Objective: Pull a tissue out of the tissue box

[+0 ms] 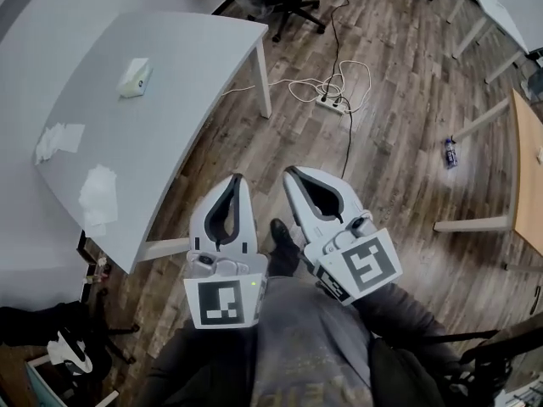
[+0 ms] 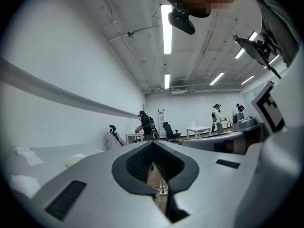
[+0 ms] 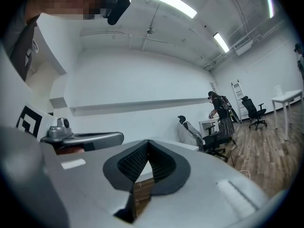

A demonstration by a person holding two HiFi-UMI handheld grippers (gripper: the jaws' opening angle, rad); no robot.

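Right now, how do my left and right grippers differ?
The left gripper points straight up the head view, while the right gripper slants over toward it. The left gripper hangs close by the table edge; the right gripper is farther out over the floor. Shared: both are shut with nothing between the jaws, held close to the person's body and well short of the tissue box.

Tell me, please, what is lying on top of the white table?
The white table carries a tissue box, a loose tissue nearer it and a second tissue nearer the person. The box's inside cannot be seen.
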